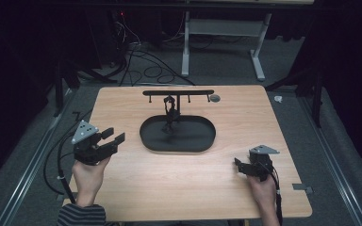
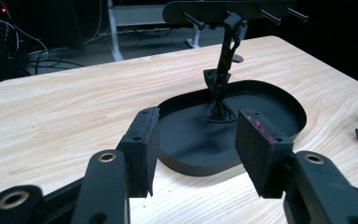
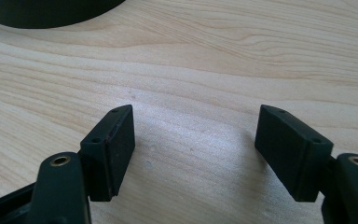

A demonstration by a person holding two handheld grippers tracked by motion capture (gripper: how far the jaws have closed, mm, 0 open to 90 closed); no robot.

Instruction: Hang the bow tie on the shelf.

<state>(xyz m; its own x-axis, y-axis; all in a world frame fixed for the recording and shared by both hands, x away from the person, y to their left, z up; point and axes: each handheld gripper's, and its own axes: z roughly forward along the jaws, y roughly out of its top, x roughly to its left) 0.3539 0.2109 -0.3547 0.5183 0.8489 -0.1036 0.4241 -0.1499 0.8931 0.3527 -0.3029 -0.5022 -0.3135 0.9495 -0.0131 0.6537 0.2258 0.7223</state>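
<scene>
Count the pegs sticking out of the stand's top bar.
3 visible on the bar: one left of the post, two toward its right end. Others may be hidden behind it.

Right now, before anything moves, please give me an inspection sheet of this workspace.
Surface: wooden table, bare around the stand.
Job's things: black oval tray with upright post and peg bar; something dark hangs on the post.
Clutter: small round grey insert near the far edge.
Grippers: left gripper open, right gripper open, both holding nothing.
Cables: loose cables on the floor behind.
Surroundings: dark room, white table frame.
</scene>
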